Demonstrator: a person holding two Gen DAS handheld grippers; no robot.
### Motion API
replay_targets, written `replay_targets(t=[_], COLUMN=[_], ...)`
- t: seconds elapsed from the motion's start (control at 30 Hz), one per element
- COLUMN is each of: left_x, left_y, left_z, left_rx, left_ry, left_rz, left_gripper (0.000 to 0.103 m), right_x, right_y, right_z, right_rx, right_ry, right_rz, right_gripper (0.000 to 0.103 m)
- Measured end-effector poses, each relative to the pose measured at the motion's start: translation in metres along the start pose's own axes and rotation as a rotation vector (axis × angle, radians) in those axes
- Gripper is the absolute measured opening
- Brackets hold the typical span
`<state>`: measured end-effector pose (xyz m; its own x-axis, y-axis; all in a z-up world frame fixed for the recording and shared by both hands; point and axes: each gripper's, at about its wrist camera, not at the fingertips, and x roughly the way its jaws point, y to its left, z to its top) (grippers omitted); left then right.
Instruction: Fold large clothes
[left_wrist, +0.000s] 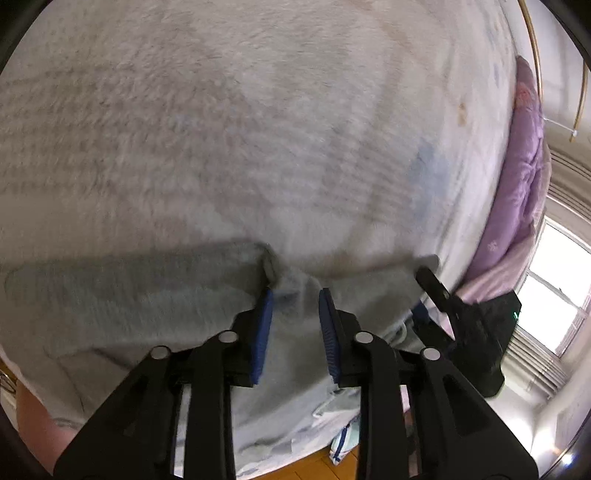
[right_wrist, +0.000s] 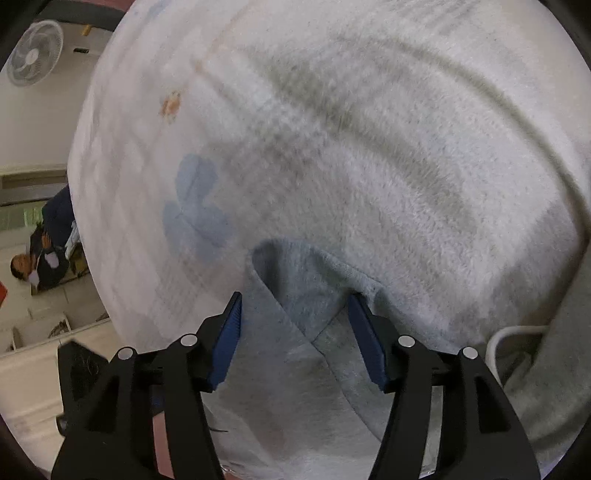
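A large pale grey fleece garment (left_wrist: 229, 147) lies spread over a bed, blurred by motion. Its near edge is folded up, showing a smoother grey-blue underside (left_wrist: 147, 302). My left gripper (left_wrist: 295, 291) is open, its blue pads on either side of a fold of that edge, not pinching it. In the right wrist view the same garment (right_wrist: 388, 166) fills the frame, with a turned-up corner (right_wrist: 295, 273). My right gripper (right_wrist: 293, 295) is open wide, its pads straddling that corner. The right gripper's body also shows in the left wrist view (left_wrist: 476, 325).
The bed sheet (right_wrist: 122, 177) is white with a blue flower print (right_wrist: 195, 206). A purple quilt (left_wrist: 517, 184) is bunched at the bed's far right side, by a window (left_wrist: 554, 280). A fan (right_wrist: 35, 53) and a seated person (right_wrist: 44, 254) are beyond the bed. Wooden floor (left_wrist: 310, 465) lies below the bed's edge.
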<state>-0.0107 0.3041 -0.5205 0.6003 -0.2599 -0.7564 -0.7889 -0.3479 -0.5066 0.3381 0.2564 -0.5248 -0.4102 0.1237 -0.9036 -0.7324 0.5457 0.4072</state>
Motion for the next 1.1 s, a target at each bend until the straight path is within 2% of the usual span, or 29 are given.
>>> replay_targets(t=[0.03,0.1,0.17,0.2,0.3,0.4,0.43,0.53,0.6,0.63,0.67,0.7,0.83,0.87,0.9,0.97,1.0,1.07,1.1], left_x=[0.001,-0.002,-0.005,-0.007,-0.008,-0.015,-0.018,-0.023,-0.022,-0.021,-0.021,-0.021,-0.031,-0.036,-0.041,-0.042,-0.038,-0.042,-0.044], left_y=[0.002,0.007,0.009,0.008,0.01,0.016,0.014,0.015,0.015,0.015,0.015,0.015,0.018,0.019,0.02,0.023,0.028,0.03,0.025], left_z=[0.001,0.0,-0.001,-0.001,0.001,0.005,0.012,0.021,0.022,0.023,0.024,0.023,0.019,0.017,0.016,0.016,0.02,0.021,0.02], left_rx=[0.004,-0.017,-0.013,0.003,0.006,0.001,0.01,0.015,0.012,0.007,0.002,-0.002,-0.002,-0.007,-0.001,0.024,0.005,0.001,0.035], left_ry=[0.001,-0.007,-0.005,-0.011,-0.016,-0.017,-0.024,-0.028,-0.028,-0.022,-0.015,-0.009,-0.049,-0.067,-0.08,-0.094,-0.068,-0.03,-0.018], left_rz=[0.027,0.009,0.005,0.013,0.013,-0.002,0.002,-0.005,-0.011,-0.016,-0.019,-0.021,-0.014,-0.011,-0.007,0.033,0.022,-0.008,-0.011], left_gripper=[0.001,0.002,0.002,0.002,0.002,0.002,0.002,0.0,0.0,0.0,0.0,0.0,0.0,0.0,0.0,0.0,0.0,0.0,0.0], right_x=[0.004,0.002,0.0,0.004,0.003,-0.005,-0.015,-0.012,-0.01,-0.007,-0.008,-0.006,-0.021,-0.023,-0.018,-0.004,-0.002,-0.007,-0.012], right_y=[0.006,0.005,-0.005,-0.007,0.001,0.002,-0.01,-0.007,-0.011,-0.012,-0.016,-0.019,-0.023,-0.026,-0.031,-0.045,-0.049,-0.045,-0.044], right_z=[-0.004,-0.014,-0.021,-0.025,-0.034,-0.034,-0.047,-0.041,-0.029,-0.026,-0.02,-0.017,-0.016,-0.015,-0.012,-0.008,-0.007,-0.01,-0.014], right_rx=[-0.035,-0.062,-0.017,-0.012,-0.102,-0.088,-0.09,-0.09,-0.038,-0.006,0.035,0.072,0.151,0.166,0.174,0.191,0.217,0.221,0.227], right_ry=[0.018,0.023,0.0,0.009,-0.003,-0.039,-0.053,-0.071,-0.071,-0.076,-0.08,-0.088,-0.181,-0.195,-0.174,-0.123,-0.115,-0.094,-0.088], right_rz=[-0.014,-0.019,0.015,0.033,0.015,0.094,0.103,0.109,0.145,0.163,0.182,0.169,0.032,-0.005,-0.042,-0.016,0.007,0.028,0.024], right_gripper=[0.051,0.051,0.051,0.048,0.047,0.048,0.051,0.055,0.054,0.047,0.034,0.002,0.003,0.003,0.003,0.003,0.002,0.013,0.033])
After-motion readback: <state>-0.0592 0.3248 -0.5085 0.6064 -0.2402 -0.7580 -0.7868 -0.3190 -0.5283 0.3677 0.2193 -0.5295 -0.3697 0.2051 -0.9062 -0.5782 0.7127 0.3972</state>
